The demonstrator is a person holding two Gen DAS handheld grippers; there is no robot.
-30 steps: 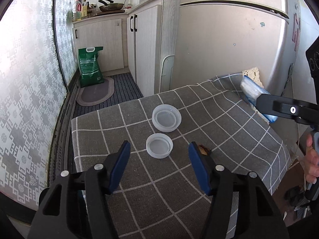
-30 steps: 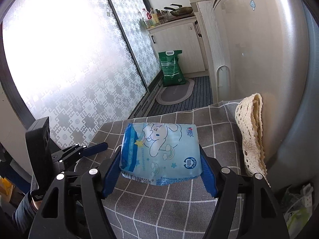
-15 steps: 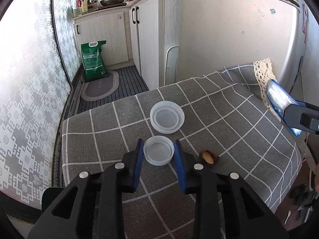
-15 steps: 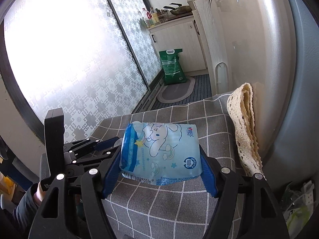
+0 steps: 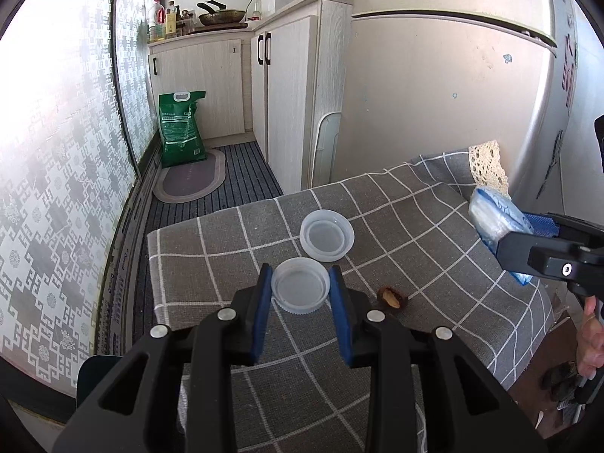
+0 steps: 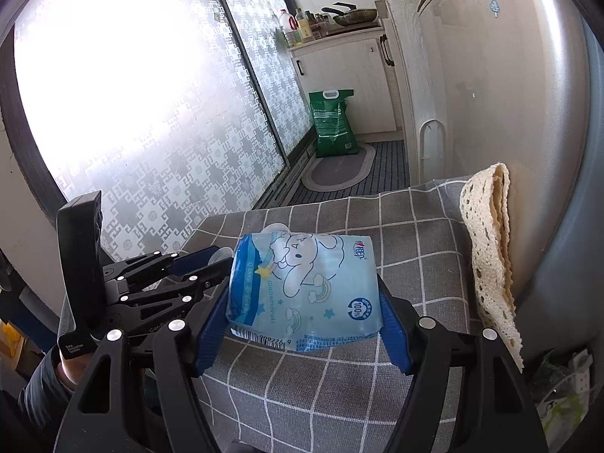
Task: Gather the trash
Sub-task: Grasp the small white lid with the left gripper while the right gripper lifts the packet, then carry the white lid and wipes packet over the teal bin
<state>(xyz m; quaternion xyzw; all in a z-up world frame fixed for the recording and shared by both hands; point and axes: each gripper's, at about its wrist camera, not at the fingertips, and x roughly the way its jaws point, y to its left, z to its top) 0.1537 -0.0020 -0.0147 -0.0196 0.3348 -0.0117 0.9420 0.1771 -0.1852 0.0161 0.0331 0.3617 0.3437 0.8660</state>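
Note:
My left gripper [image 5: 301,287] is shut on a small translucent plastic lid [image 5: 300,290], its blue pads against both sides of the rim, just above the grey checked tablecloth [image 5: 415,234]. A larger translucent lid [image 5: 327,237] lies on the cloth right behind it. A brown nut shell [image 5: 392,297] sits to the right of the held lid. My right gripper [image 6: 304,324] is shut on a light blue tissue pack [image 6: 304,294] with a cartoon print, held over the cloth; the same pack [image 5: 494,222] shows at the right edge of the left wrist view.
A cream lace cloth [image 6: 490,249] hangs at the table's right against the silver fridge [image 5: 434,87]. White cabinets [image 5: 287,87], a green sack [image 5: 181,128] and an oval mat [image 5: 188,181] stand beyond the table. Patterned frosted glass [image 6: 132,94] runs along the left.
The left gripper's jaws went from wide apart to closed on the small lid, which has come off the cloth a little. The right gripper kept its hold on the tissue pack.

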